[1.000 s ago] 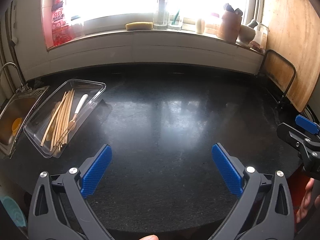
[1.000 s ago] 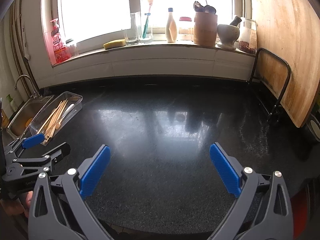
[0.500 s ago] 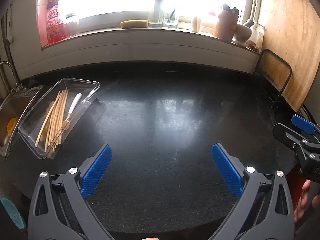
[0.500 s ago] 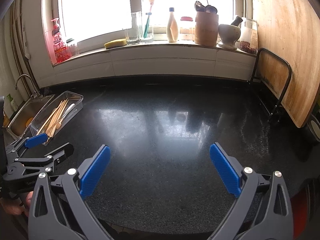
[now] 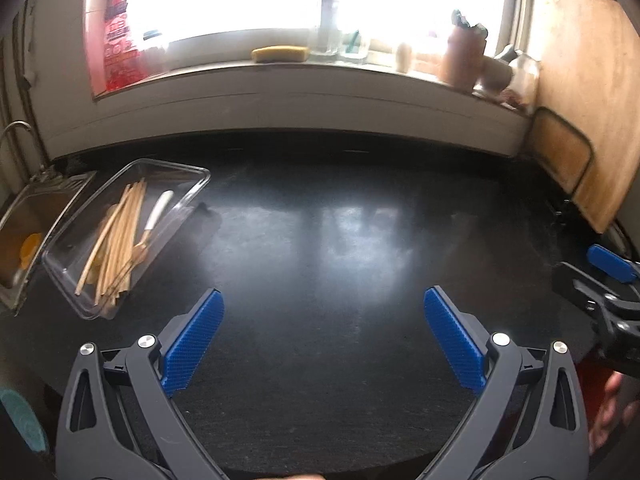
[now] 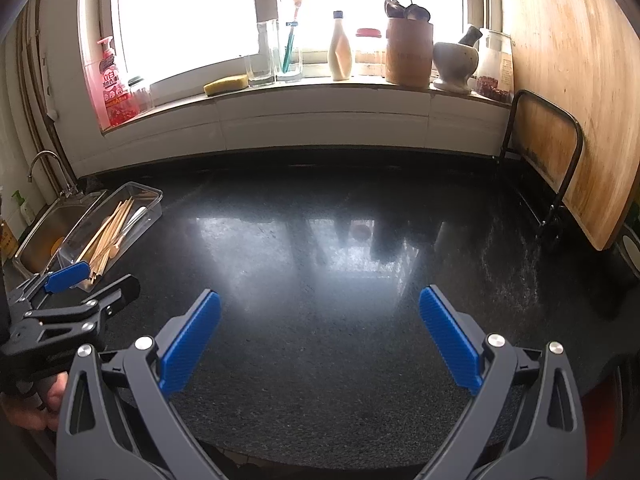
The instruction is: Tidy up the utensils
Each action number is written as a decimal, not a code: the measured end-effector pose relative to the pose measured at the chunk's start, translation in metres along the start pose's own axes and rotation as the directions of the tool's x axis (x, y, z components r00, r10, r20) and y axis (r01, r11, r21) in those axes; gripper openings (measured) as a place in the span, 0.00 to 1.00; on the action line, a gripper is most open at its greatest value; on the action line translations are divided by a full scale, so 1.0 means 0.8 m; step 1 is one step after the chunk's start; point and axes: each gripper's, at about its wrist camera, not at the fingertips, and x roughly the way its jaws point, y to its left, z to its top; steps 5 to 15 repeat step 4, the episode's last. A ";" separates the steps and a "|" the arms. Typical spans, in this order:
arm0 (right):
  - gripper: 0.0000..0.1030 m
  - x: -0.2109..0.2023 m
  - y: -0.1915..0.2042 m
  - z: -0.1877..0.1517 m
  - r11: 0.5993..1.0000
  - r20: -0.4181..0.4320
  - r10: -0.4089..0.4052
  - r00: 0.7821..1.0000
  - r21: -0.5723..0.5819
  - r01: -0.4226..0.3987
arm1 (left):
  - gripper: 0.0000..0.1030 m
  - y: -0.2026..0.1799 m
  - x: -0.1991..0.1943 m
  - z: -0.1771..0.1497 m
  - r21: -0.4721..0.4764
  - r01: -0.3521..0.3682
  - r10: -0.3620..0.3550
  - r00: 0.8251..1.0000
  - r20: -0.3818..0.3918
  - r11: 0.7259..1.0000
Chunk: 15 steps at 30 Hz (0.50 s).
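utensils (image 5: 120,236): wooden sticks, apparently one white-handled, in clear tray (image 5: 188,172) | both grippers gaping, empty

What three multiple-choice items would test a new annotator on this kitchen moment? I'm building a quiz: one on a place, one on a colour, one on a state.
1. Where is the clear tray?
A. on the windowsill
B. on the counter beside the sink
C. against the cutting board

2. What colour are the gripper pads?
A. blue
B. red
C. green

3. What state is the left gripper in?
A. shut on chopsticks
B. shut, empty
C. open, empty

Key: B, the tray sits next to the sink; A, the pads are blue; C, jaws wide apart, nothing between.
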 end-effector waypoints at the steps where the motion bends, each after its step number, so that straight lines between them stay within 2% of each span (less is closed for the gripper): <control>1: 0.93 0.001 -0.002 0.000 1.000 0.000 0.002 1.000 0.001 -0.002 | 0.95 0.001 0.002 0.001 0.000 -0.002 0.002 1.000 0.002 1.000; 15: 0.93 0.006 -0.009 0.002 1.000 -0.004 0.006 1.000 0.013 -0.006 | 0.95 -0.001 0.011 0.003 0.016 -0.010 0.010 1.000 -0.012 1.000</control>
